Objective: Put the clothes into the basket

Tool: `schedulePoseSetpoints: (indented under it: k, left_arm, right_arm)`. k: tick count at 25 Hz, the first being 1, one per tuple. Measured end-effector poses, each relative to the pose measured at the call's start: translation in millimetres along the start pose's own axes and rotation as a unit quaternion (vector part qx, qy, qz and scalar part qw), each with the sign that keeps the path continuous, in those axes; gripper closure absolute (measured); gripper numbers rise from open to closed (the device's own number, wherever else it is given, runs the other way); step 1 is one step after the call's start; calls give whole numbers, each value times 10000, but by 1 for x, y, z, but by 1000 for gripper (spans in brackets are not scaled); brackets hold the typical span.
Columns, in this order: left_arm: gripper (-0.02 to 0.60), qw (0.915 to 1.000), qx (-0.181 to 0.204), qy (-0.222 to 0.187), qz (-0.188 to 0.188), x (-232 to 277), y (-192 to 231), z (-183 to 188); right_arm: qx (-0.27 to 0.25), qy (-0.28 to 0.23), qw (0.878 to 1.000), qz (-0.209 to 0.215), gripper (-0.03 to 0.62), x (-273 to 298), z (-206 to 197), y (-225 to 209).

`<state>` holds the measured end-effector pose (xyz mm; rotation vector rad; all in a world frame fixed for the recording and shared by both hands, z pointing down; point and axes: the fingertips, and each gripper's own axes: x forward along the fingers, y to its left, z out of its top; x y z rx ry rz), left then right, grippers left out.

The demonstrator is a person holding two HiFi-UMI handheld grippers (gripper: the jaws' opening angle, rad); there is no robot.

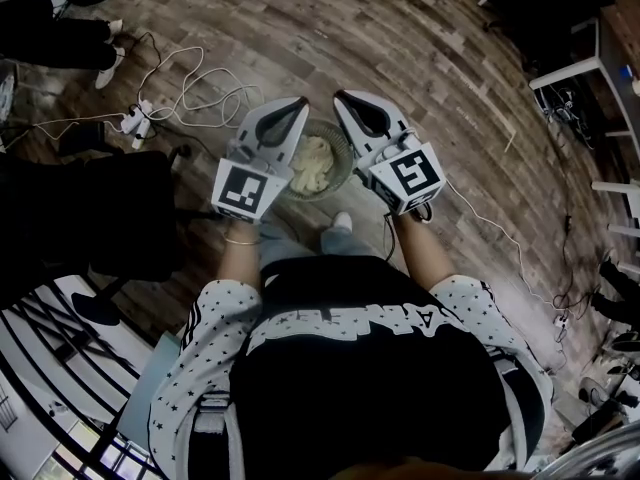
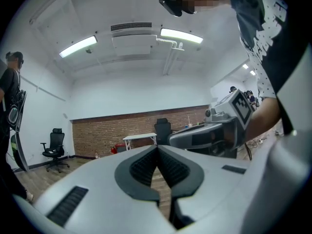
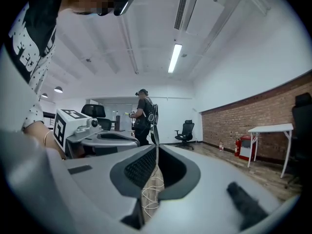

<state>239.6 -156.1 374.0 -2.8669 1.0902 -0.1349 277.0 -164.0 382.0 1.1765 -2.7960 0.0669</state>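
Note:
On the wooden floor in front of me stands a round basket (image 1: 344, 171) with cream-coloured clothes (image 1: 310, 165) lying in it. In the head view my left gripper (image 1: 298, 102) is held above the basket's left side and my right gripper (image 1: 341, 96) above its right side. Both point forward, side by side. The left gripper view shows my left gripper (image 2: 157, 148) with its jaws shut tip to tip and nothing between them. The right gripper view shows my right gripper (image 3: 157, 148) shut the same way, with only floor and white cable seen past it.
White cables and a power strip (image 1: 140, 118) trail over the floor at the far left. A black bulky object (image 1: 90, 218) sits at my left, white tables (image 1: 590, 68) at the right. A person (image 3: 144, 115) stands across the room near an office chair (image 3: 186, 130).

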Motion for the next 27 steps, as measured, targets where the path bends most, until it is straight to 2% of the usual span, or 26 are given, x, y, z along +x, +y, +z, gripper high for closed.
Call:
schedulePoseSetpoints:
  k: [8, 16, 21, 27]
  left_arm:
    - [568, 9999, 143, 54, 18, -1, -3, 9]
    - [568, 9996, 245, 97, 69, -5, -5, 3]
    - [568, 9998, 194, 36, 93, -7, -11, 10]
    - [568, 9998, 152, 113, 34, -1, 2, -3]
  right_arm:
    - [-20, 19, 10000, 60, 563, -2, 1, 4]
    - [-18, -15, 9999, 118, 563, -3, 4, 7]
    - [-41, -30, 9999, 143, 563, -9, 5, 10]
    - [20, -92, 9999, 136, 563, 7, 5, 2]
